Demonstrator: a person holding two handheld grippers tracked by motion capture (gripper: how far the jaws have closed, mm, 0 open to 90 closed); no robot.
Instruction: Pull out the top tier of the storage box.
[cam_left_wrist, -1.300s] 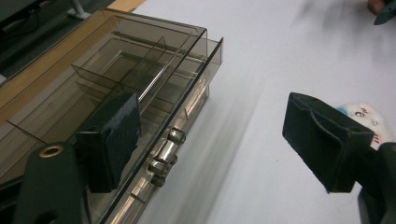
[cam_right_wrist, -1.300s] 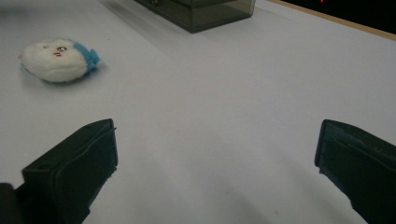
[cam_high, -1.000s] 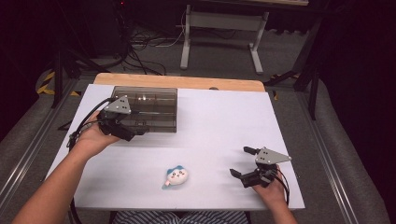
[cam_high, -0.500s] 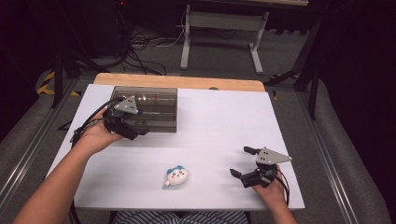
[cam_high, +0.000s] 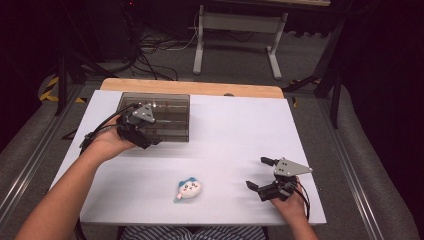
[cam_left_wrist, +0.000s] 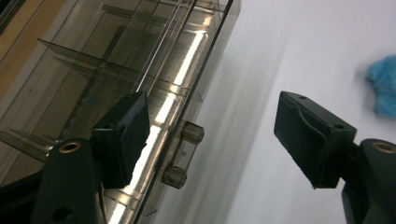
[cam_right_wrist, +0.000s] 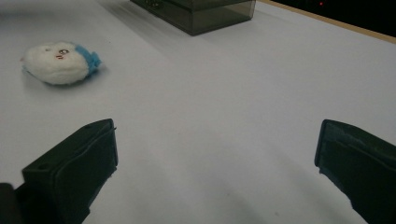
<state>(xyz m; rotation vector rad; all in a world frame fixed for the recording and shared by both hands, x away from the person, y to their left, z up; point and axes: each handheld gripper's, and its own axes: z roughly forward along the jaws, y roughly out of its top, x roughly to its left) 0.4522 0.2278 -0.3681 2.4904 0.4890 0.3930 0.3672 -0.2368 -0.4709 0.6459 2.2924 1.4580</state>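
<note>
A smoky clear plastic box (cam_high: 165, 114) stands at the table's back left. My left gripper (cam_high: 150, 140) is at its front face. In the left gripper view the box's (cam_left_wrist: 116, 56) clear handle (cam_left_wrist: 182, 154) lies between the jaws of the left gripper (cam_left_wrist: 212, 112), close to the left pad. The right pad is well clear of it. These jaws have just been closing, and they are still open around the handle. My right gripper (cam_high: 257, 173) rests open at the front right, with bare table between its jaws in the right gripper view (cam_right_wrist: 215, 140).
A small white plush toy with a blue tuft (cam_high: 189, 189) lies at the front middle of the white table (cam_high: 230, 130). It also shows in the right gripper view (cam_right_wrist: 58, 63). Past the table's far edge are a floor with cables and a metal stand (cam_high: 235, 25).
The left gripper has edged to the right along the box's front. The right gripper and the plush toy have stayed where they were.
</note>
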